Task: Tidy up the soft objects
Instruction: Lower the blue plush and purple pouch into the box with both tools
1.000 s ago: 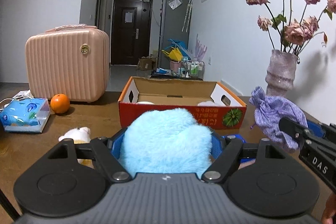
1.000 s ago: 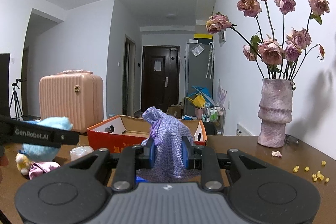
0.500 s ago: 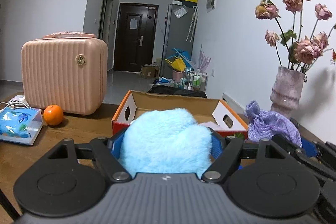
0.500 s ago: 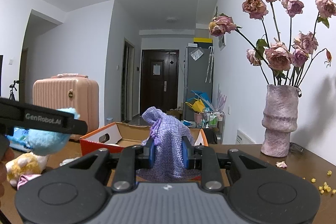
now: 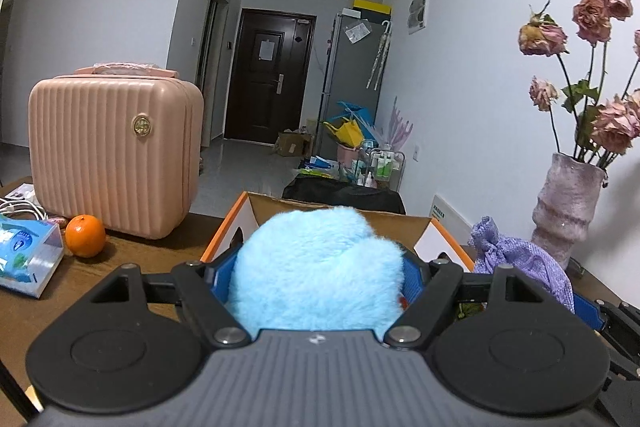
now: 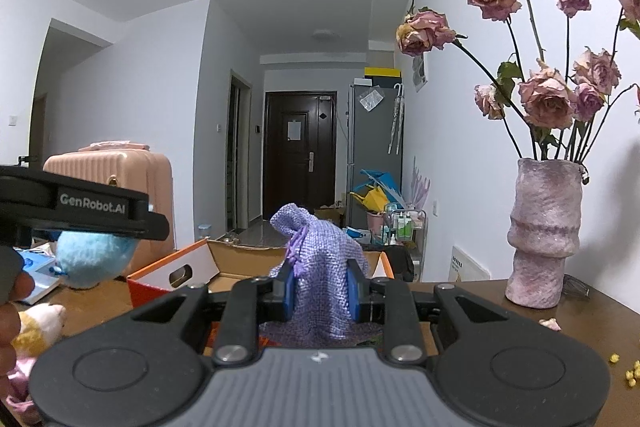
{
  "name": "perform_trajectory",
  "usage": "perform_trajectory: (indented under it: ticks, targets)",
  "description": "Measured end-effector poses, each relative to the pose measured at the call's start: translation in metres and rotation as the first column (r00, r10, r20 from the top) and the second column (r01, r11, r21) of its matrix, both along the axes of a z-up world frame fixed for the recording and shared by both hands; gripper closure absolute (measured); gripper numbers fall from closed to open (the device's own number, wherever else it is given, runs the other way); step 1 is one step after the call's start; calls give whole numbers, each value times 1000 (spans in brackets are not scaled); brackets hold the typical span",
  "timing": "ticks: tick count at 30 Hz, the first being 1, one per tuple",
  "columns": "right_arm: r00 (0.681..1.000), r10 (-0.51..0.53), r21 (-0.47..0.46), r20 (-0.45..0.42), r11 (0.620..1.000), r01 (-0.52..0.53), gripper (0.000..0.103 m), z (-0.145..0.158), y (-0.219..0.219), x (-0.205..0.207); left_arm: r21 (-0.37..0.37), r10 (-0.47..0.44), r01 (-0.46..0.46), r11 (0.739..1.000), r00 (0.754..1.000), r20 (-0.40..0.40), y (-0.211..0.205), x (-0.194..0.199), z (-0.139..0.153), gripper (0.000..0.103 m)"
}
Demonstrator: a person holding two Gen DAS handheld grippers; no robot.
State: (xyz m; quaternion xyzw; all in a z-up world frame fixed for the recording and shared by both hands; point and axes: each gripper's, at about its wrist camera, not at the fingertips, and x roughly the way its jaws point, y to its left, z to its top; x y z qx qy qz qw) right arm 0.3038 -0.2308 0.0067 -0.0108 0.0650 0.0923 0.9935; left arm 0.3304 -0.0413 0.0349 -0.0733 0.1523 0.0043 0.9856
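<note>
Room: white-walled flat, dark door down a corridor, brown wooden table [image 5: 132, 255] in front.

Left wrist view
Left gripper [image 5: 316, 267]: clamped on a fluffy light-blue plush ball [image 5: 316, 275], its blue pads pressed into the fur on both sides.
Box: the open orange-and-white cardboard box [image 5: 224, 239] stands directly beyond the ball, brown inside; the ball hides most of its floor.
Bag: a lilac knitted drawstring pouch [image 5: 516, 259] shows at the right, near the box's right end.
Bystanders: ribbed pink hard-shell suitcase [image 5: 116, 155], an orange fruit [image 5: 85, 235] just beside it, a blue tissue pack [image 5: 24, 259] (print too small to read), a rough mauve vase of dried roses [image 5: 568, 207].

Right wrist view
Right gripper [image 6: 318, 291]: jaws nearly together, pinching the lilac pouch, which drapes over them.
Box: its open top lies just ahead, below the pouch.
Left tool: its finger crosses the left edge with the blue ball under it.
Left over: a white-and-yellow plush toy [image 6: 38, 323] and a scrap of pink fabric [image 6: 18, 375] lie on the table at lower left.
Crumbs: yellow bits [image 6: 632, 375] on the table at right.

Progress: both soft items are lifted and near the box, neither released (midway, I judge); the plush toy and pink fabric are not yet collected.

Writing: "GenRobot.AI" on the left tool's finger; nothing else legible.
</note>
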Motion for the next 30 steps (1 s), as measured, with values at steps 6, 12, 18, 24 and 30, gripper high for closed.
perform_trajectory:
  ticks: [6, 12, 18, 24, 30]
  targets:
    - [1000, 2, 3, -4, 1000, -2, 79, 2, 1, 27, -15, 13, -13, 1000, 1000, -8, 4, 22, 2, 26]
    - [1000, -1, 0, -8, 1000, 1, 79, 2, 4, 49, -19, 28, -29, 999, 1000, -12, 6, 42, 2, 26]
    - [1000, -2, 1, -17, 1000, 2, 79, 4, 5, 68, -24, 36, -36, 999, 999, -11, 6, 60, 4, 26]
    - [999, -1, -1, -35, 1000, 1, 79, 9, 5, 88, -21, 45, -45, 999, 999, -2, 4, 72, 6, 26]
    - [998, -8, 10, -54, 1000, 9, 79, 16, 4, 107, -28, 57, -57, 998, 998, 8, 4, 84, 9, 26]
